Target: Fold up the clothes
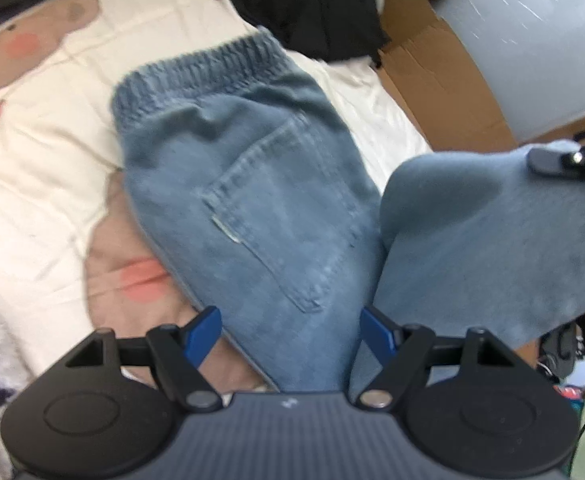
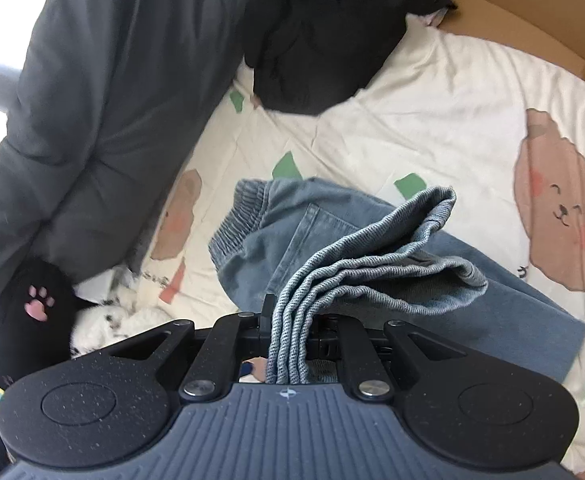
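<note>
Bed: cream sheet [image 2: 432, 92] printed with brown bears and green patches covers it; cardboard [image 2: 532, 20] lines its far right edge.
Jacket: a grey padded jacket [image 2: 104, 92] lies along the bed's left side, a black garment [image 2: 312, 52] at its far end beside it.
Plush: a black paw with pink pads [image 2: 36, 296] and a white spotted plush [image 2: 108, 320] sit at the near left corner.
Jeans: light blue jeans [image 1: 252, 184] lie mid-bed, ribbed waistband toward the far edge, back pocket up; the leg part is lifted and doubled back over them.
Left gripper [image 1: 290, 332]: released, blue-tipped jaws wide apart, low over the jeans near the pocket, one finger either side of the cloth; contact with the cloth cannot be told.
Right gripper [image 2: 290, 328]: clenched on the bunched hem layers of the jeans, holding them up above the waistband; the pinched folds run back between its fingers.
</note>
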The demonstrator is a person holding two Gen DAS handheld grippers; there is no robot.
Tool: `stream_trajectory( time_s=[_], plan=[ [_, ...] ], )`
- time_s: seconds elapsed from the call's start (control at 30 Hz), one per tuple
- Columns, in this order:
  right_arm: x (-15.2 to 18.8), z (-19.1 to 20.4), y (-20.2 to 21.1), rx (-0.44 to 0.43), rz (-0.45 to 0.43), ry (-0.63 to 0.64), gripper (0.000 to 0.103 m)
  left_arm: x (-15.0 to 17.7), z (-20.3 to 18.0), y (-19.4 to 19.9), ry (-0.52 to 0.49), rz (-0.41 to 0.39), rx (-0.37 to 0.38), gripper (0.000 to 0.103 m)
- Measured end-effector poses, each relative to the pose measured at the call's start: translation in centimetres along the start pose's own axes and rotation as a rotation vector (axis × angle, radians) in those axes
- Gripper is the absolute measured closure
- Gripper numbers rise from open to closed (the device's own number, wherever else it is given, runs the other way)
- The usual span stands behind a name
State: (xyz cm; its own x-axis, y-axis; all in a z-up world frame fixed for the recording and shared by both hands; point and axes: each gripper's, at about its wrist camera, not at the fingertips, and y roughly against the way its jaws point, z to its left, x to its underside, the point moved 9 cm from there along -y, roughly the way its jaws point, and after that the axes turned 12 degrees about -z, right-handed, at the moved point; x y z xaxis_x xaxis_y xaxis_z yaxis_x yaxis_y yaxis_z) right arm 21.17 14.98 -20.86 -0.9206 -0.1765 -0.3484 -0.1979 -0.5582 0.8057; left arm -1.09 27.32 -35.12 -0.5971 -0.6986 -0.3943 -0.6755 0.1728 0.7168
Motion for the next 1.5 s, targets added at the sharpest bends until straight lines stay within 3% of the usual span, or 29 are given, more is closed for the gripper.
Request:
stream_trajectory(
  time_s=[0.17,0.67,0.8,0.87,1.0,1.23,1.5],
  plan=[
    [0.9,0.3,-2.8,-0.034,0.019,-0.009,0.093,-0.4,1.8,0.5,0.009,-0.016,-0.071,0.025],
    [1.4,3.9,-11.1,0.001,0.067,0.085,0.09,-1.2,3.1,2.1,0.074,-0.073,-0.079,0.025],
    [1.8,5.2,-12.2,-0.044,0.077,0.098,0.072,-0.6,3.9,2.2,0.086,-0.065,-0.086,0.025],
    [2.0,6.1,-12.4,-0.075,0.079,0.103,0.071,-0.5,4.2,2.4,0.09,-0.067,-0.087,0.025],
    [1.6,7.8,-11.2,-0.115,0.08,0.149,0.063,-0.8,4.5,3.1,0.097,-0.089,-0.096,0.025],
    [-0.4,7.4,-6.3,-0.123,0.006,0.168,0.061,-1.6,4.7,5.0,0.085,-0.109,-0.156,0.025],
    [-3.3,5.2,0.7,-0.103,-0.106,0.241,0.061,-4.4,3.0,10.1,0.054,-0.157,-0.235,0.025]
  ],
)
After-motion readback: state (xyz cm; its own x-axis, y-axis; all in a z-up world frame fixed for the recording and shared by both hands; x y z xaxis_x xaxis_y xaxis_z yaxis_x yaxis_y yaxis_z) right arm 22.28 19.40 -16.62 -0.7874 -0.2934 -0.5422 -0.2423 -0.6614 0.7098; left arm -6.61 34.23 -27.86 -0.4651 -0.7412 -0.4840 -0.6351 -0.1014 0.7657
